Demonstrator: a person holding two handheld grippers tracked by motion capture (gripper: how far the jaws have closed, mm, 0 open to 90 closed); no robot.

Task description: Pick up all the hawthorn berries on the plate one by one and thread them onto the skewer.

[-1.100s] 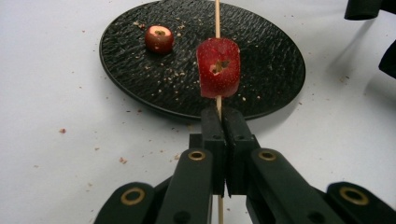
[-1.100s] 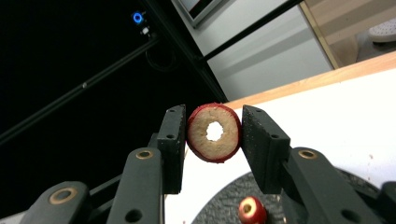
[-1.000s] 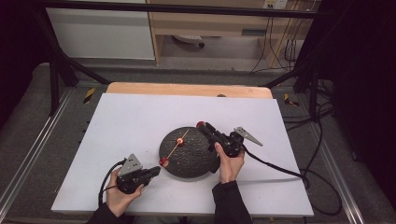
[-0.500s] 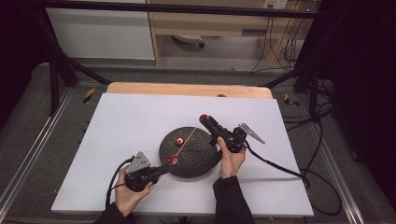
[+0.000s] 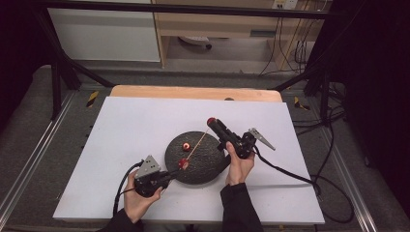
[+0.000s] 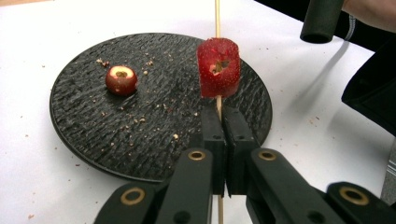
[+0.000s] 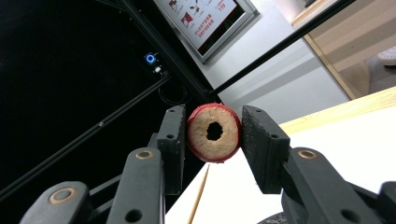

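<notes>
A black round plate lies on the white table, with a small cored red fruit resting on it. My left gripper is shut on a thin wooden skewer. The skewer carries a red fruit piece just beyond the jaws, over the plate's near edge. My right gripper is raised past the plate's far right rim and shut on a cored red fruit slice, hole facing the camera. The skewer tip points up towards it.
Crumbs dot the plate and the white table. A wooden strip edges the table's far side. Cables trail from the right gripper across the table to the right. Black frame bars stand beyond the table.
My left hand has carried the skewer and its fruit piece to the right, over the plate's near edge. The right gripper has barely shifted.
</notes>
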